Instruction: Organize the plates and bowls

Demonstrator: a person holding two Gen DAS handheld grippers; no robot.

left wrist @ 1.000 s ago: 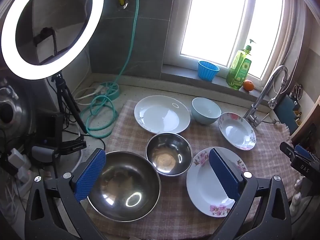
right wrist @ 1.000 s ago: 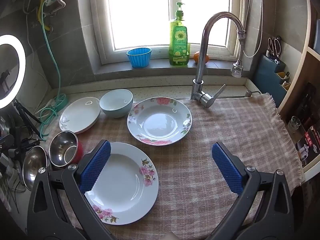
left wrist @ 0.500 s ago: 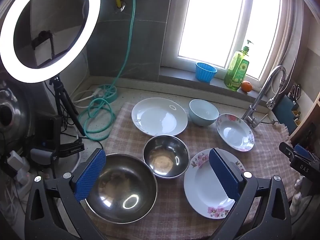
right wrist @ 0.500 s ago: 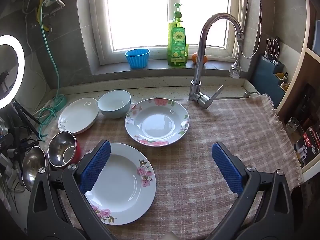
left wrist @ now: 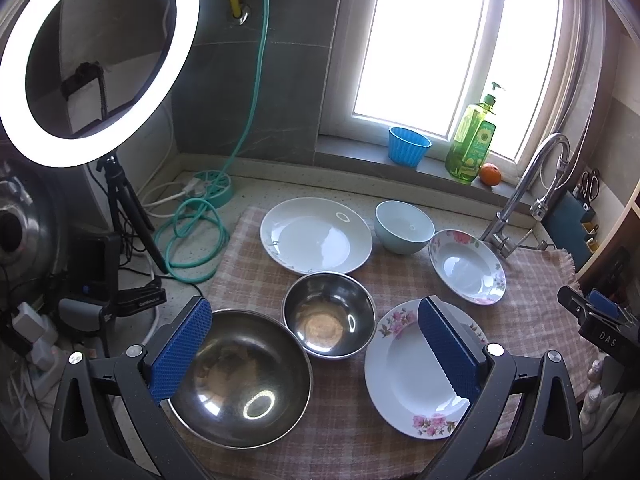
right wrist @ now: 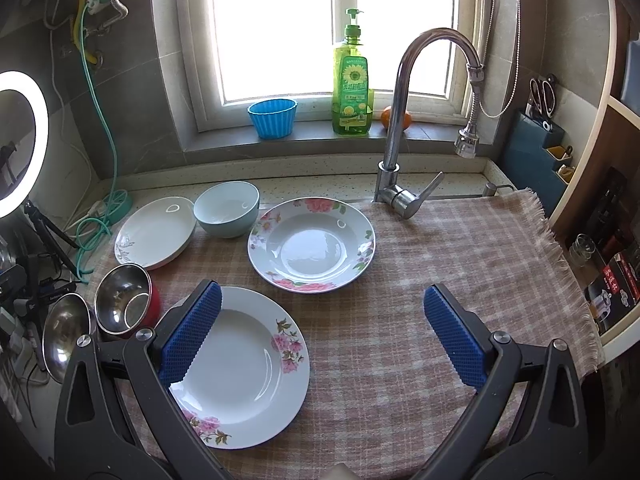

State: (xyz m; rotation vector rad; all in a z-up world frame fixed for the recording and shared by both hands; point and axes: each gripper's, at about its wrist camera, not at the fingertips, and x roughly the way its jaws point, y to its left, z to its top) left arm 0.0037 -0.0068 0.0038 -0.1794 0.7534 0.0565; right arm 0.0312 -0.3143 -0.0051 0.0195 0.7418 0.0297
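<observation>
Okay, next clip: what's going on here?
A person holds two grippers over a checked cloth by a kitchen faucet. Both the left gripper and the right gripper are open and hold nothing. Three plates, a blue bowl and two steel bowls lie spread out singly; nothing is stacked yet.

Both views have crept slightly: in the left wrist view the large steel bowl (left wrist: 240, 380) and small steel bowl (left wrist: 329, 314) sit a little left of where they were; in the right view the near floral plate (right wrist: 244, 368) edged left too.
</observation>
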